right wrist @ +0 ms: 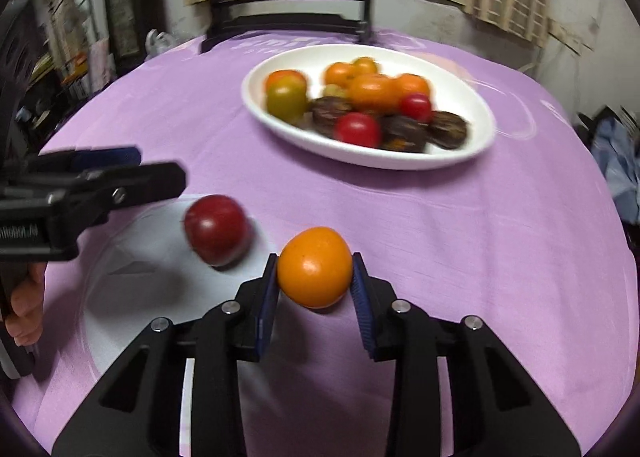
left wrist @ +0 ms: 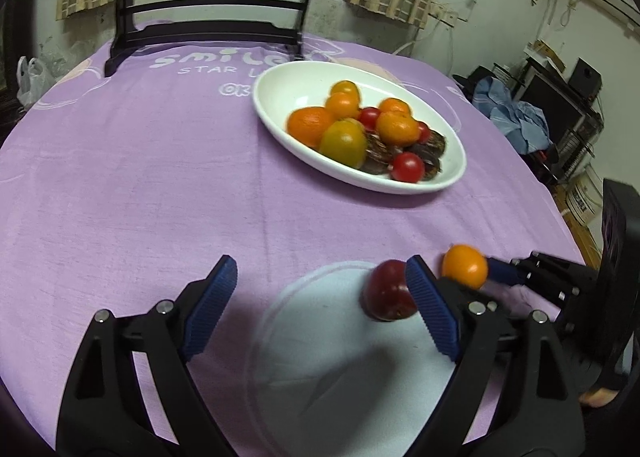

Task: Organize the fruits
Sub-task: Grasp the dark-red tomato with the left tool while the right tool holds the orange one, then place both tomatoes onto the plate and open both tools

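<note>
Left wrist view: a purple tablecloth (left wrist: 160, 185) fills the frame, curtained window at top. A white bowl (left wrist: 280, 97) of fruit sits upper centre. The left gripper (left wrist: 320, 305) spreads released at the bottom, a red apple (left wrist: 386, 291) beside its right finger.

Right wrist view: the right gripper (right wrist: 315, 277) at lower centre clasps an orange fruit (right wrist: 315, 267); the apple lies centre-left on a pale plate (right wrist: 120, 297).

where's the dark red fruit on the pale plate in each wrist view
Left wrist view: the dark red fruit sits lower right of centre, partly behind a blue finger pad of the left gripper.
Right wrist view: left of centre, beyond the orange fruit held in the right gripper.
Shared landmark: the white oval bowl of mixed fruit.
</note>
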Demonstrator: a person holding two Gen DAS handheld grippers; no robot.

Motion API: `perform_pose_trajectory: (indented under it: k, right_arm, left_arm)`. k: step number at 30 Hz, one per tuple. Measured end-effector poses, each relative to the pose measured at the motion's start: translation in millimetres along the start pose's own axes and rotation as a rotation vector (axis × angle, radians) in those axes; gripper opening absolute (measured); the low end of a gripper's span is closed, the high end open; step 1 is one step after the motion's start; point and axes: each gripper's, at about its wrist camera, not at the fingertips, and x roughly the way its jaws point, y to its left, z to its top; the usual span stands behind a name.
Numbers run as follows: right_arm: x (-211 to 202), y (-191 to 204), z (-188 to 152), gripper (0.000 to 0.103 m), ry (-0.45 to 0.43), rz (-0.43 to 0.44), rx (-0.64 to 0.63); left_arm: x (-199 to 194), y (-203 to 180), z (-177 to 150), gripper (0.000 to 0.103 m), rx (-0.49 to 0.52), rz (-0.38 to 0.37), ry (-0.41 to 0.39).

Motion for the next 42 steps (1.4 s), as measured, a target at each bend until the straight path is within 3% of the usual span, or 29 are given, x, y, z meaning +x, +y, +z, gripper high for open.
perform_pose_trajectory:
  k: [8,16,20,22,29,33,38,42]
  right_arm:
    - [-8.6,-31.9,-11.2,0.035,0.008,-0.031,0.091]
    - [-13.7,-29.4,-15.0,0.035,0.007,-0.011,0.074]
    - [-17.5,-26.6,-14.7,0.035,-0.004,0.001,0.061]
    - [-18.5,-25.4,-14.8,0.035,-0.007,0.005,0.058]
    - [-20.9,-27.3,-15.6,0.035,-0.021,0.01,0.079]
    - [-30.9,-28.7,-12.0,0.035,-0.064,0.012,0.104]
    - [-58.0,-29.2,9.6,0.035,-0.168,0.057,0.116]
    - [-54.8,-31.7,40.8,0.035,-0.203,0.011,0.055]
  left_arm:
    - [9.0,-28.3,-13.3,0.088,0.097,-0.026,0.023]
    - [22.7,-35.5,-22.0,0.085,0.115,0.023,0.057]
    - [30.2,-40.0,-21.6,0.062,0.138,0.048,0.065]
    - [31.1,-42.7,-19.0,0.039,0.152,0.0,0.063]
    - [25.7,-47.7,-19.2,0.039,0.165,0.002,0.086]
    - [9.0,-47.9,-7.9,0.039,0.165,0.004,0.053]
    - [-9.9,-51.0,22.5,0.039,0.196,0.009,-0.011]
    - [-7.8,-50.4,61.8,0.039,0.167,0.011,-0.055]
